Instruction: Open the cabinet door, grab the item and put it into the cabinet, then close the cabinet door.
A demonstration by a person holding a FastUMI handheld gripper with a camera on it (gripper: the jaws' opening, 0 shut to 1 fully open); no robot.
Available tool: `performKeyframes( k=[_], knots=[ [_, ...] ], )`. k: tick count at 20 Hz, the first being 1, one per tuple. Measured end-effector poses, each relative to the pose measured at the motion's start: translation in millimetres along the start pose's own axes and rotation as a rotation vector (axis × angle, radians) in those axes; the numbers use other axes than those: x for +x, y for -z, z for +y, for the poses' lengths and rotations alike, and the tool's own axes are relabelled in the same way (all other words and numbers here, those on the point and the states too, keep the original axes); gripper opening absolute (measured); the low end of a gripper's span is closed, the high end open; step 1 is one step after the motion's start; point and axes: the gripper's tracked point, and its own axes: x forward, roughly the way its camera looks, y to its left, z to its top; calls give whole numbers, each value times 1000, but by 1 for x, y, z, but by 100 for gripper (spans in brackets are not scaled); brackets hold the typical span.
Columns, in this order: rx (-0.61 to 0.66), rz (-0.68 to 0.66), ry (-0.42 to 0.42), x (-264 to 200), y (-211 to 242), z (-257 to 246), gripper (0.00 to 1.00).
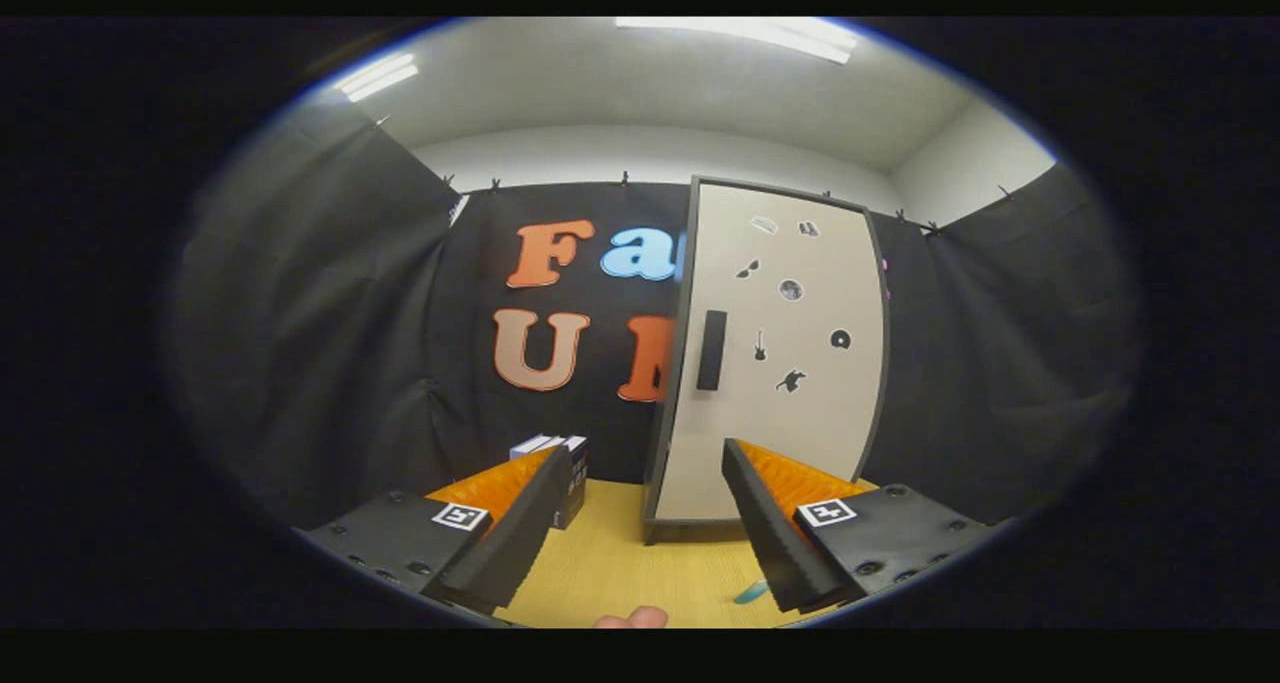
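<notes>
A tall cabinet (780, 353) stands on the wooden table, beyond my fingers and a little to the right. Its pale door is shut, carries several small dark stickers and has a dark vertical handle (711, 350) near its left edge. A small dark box with a white top (560, 468) stands on the table left of the cabinet, just behind my left finger. My gripper (640, 503) is open, its fingers (520, 533) spread wide with nothing between them, some way short of the door.
The yellow wooden table top (625, 563) runs from my fingers to the cabinet's foot. A small teal object (752, 592) lies on it by my right finger. A person's fingertip (633, 619) shows at the near edge. Black cloth walls close the booth.
</notes>
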Motion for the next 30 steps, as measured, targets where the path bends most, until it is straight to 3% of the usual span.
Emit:
performKeyframes(
  k=[7, 14, 18, 25, 30],
  knots=[
    [8, -14, -104, -15, -6, -22, 97],
    [1, -22, -143, -9, -15, -75, 97],
    [17, -40, -147, 41, -38, -90, 97],
    [15, -25, -48, 168, -77, -94, 97],
    [27, 30, 43, 236, -63, -100, 97]
  ],
)
